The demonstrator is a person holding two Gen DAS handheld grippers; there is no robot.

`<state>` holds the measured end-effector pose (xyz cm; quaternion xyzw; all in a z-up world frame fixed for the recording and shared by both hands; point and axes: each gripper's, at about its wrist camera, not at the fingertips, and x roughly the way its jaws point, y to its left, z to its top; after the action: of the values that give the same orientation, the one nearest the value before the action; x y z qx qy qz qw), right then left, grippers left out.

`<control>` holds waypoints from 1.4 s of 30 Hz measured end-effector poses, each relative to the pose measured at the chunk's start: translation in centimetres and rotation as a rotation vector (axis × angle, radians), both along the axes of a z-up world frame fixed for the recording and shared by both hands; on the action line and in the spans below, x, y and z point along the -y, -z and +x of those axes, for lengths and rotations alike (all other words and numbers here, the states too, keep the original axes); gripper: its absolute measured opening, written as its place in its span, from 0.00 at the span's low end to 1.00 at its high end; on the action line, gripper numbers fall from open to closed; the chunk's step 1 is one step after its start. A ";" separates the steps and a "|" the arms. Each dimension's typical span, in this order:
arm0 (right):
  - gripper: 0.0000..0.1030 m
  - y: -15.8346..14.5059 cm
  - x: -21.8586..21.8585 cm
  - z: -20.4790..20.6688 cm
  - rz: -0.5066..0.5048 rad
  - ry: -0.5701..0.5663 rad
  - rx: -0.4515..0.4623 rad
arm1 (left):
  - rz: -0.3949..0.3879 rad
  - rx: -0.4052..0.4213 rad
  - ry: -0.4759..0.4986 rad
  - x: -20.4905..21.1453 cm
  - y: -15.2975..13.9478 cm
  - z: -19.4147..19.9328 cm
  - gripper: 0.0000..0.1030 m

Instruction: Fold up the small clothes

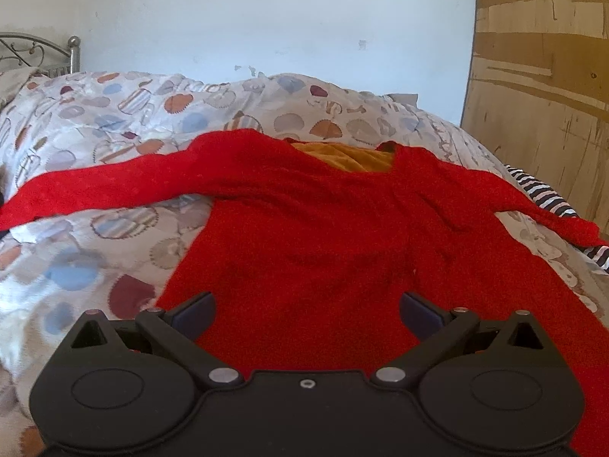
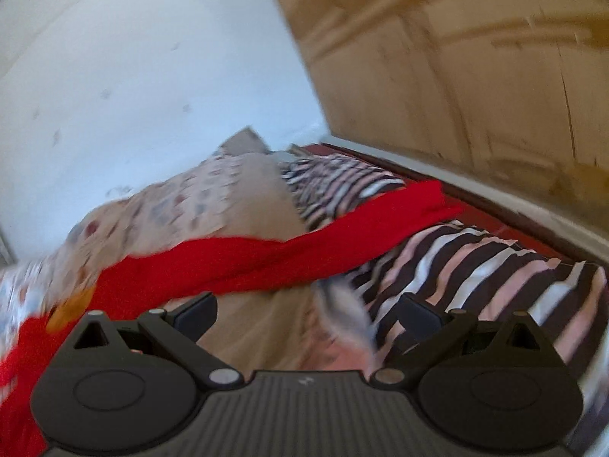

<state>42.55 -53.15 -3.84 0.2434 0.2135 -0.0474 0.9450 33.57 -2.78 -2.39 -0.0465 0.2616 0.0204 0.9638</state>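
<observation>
A red knit sweater point(image 1: 304, 236) lies spread flat on the bed, both sleeves stretched out to the sides, with an orange lining point(image 1: 350, 156) showing at the neck. My left gripper point(image 1: 306, 310) hovers open over the sweater's lower body, nothing between its fingers. In the blurred right wrist view, the sweater's right sleeve point(image 2: 342, 240) runs diagonally across a striped cloth. My right gripper point(image 2: 308, 312) stands open just short of that sleeve, above the bedspread, holding nothing.
A patterned bedspread point(image 1: 95, 122) covers the bed. A black, white and pink striped cloth point(image 2: 475, 274) lies at the bed's right side. A wooden panel point(image 1: 540, 76) stands to the right, a white wall point(image 1: 266, 19) behind, a metal bed frame point(image 1: 72, 53) at far left.
</observation>
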 end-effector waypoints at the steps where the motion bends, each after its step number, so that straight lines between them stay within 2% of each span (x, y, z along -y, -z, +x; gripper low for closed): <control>1: 1.00 0.2 1.0 1.3 0.010 0.032 -0.020 | -0.002 -0.001 0.003 0.0 0.3 0.1 0.99; 6: 0.98 1.1 4.0 5.5 0.039 0.156 -0.035 | 0.003 -0.021 0.013 0.0 1.2 0.7 0.99; 14: 0.69 3.1 6.6 11.1 0.082 0.348 -0.119 | 0.000 -0.019 0.005 -0.5 0.8 1.2 0.99; 16: 0.57 3.9 7.4 11.6 0.132 0.387 -0.132 | 0.003 -0.018 0.001 -0.6 0.7 1.2 0.99; 17: 0.54 4.1 7.6 11.4 0.156 0.400 -0.126 | 0.003 -0.017 -0.001 -0.7 0.6 1.1 0.99; 21: 0.11 4.6 8.5 11.4 0.207 0.415 -0.079 | -0.007 -0.012 -0.010 -1.2 0.3 1.1 0.99; 23: 0.07 3.9 8.2 11.2 0.166 0.412 -0.051 | -0.014 -0.006 -0.015 -1.5 0.1 0.9 0.99; 27: 0.07 0.3 5.9 10.6 0.012 0.354 0.031 | -0.035 0.009 -0.028 -2.1 -0.2 0.7 0.99; 31: 0.07 -5.2 1.2 10.1 -0.171 0.234 0.147 | -0.059 0.022 -0.041 -2.7 -0.6 0.2 0.99; 37: 0.07 -12.6 -8.1 9.1 -0.321 -0.010 0.339 | -0.094 0.048 -0.070 -4.0 -1.4 -0.8 0.99; 42: 0.06 -16.2 -16.9 8.4 -0.421 -0.229 0.445 | -0.113 0.071 -0.105 -5.6 -2.2 -2.0 0.99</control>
<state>50.91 -36.23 12.37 0.0212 0.0132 0.0702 0.9972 31.59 2.80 -0.23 -0.1150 0.2250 0.0546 0.9660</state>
